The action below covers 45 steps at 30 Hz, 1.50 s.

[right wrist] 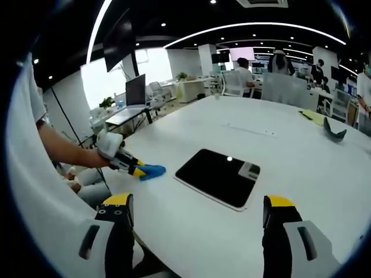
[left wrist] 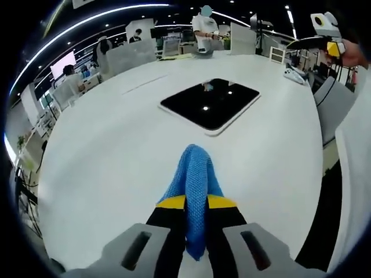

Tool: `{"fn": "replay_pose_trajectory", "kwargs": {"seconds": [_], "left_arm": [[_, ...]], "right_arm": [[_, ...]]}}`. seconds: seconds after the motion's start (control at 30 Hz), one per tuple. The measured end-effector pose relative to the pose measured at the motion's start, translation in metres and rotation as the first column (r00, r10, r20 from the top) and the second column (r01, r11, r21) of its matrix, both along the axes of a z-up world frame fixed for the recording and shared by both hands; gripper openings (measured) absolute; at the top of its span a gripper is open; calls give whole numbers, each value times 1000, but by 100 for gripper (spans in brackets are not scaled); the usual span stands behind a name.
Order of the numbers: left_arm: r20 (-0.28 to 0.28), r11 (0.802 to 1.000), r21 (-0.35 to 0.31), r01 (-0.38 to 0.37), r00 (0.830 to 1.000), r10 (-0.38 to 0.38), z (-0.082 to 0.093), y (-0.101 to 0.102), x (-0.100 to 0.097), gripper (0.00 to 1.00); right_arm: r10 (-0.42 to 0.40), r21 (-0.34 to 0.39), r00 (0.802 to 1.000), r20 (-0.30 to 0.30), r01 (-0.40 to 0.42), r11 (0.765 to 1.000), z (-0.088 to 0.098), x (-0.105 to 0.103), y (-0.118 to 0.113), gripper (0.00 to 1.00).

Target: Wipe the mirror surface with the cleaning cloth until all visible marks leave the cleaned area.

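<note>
The left gripper [left wrist: 196, 204] clamps a blue cleaning cloth [left wrist: 194, 179] just short of the dark mirror [left wrist: 210, 103], which lies flat on the white table [left wrist: 116, 150]. The right gripper [right wrist: 197, 211] hovers near the mirror, jaws spread wide, grasping nothing.

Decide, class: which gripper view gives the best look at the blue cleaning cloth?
The left gripper view. There the blue cleaning cloth sits close up, pinched between the left gripper jaws, its weave showing. In the right gripper view the cloth is a small blue patch at the far gripper's tip, beside the mirror.
</note>
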<state>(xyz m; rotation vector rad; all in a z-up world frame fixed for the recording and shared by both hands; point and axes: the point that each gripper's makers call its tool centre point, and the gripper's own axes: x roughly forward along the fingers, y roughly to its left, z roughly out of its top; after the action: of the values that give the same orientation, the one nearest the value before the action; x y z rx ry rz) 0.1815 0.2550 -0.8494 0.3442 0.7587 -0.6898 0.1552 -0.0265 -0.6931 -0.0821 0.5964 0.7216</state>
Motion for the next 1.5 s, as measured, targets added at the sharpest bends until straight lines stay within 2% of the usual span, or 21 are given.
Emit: {"fn": "replay_pose_trajectory", "kwargs": {"seconds": [0.2, 0.37, 0.83, 1.2, 1.5], "left_arm": [[-29, 998, -44, -48, 999, 46, 1, 2, 2, 8], [-42, 997, -50, -64, 997, 62, 1, 2, 3, 8], [-13, 996, -57, -63, 998, 62, 14, 0, 14, 8], [7, 996, -70, -62, 998, 63, 21, -9, 34, 8], [41, 995, -86, -54, 997, 58, 34, -18, 53, 8]], "right_arm": [[1, -1, 1000, 1, -1, 1000, 0, 1, 0, 92], [2, 0, 1000, 4, -2, 1000, 1, 2, 0, 91], [2, 15, 1000, -2, -2, 1000, 0, 2, 1, 92], [-8, 26, 1000, 2, 7, 1000, 0, 3, 1, 93], [-19, 28, 1000, -7, 19, 999, -2, 0, -3, 95]]}}
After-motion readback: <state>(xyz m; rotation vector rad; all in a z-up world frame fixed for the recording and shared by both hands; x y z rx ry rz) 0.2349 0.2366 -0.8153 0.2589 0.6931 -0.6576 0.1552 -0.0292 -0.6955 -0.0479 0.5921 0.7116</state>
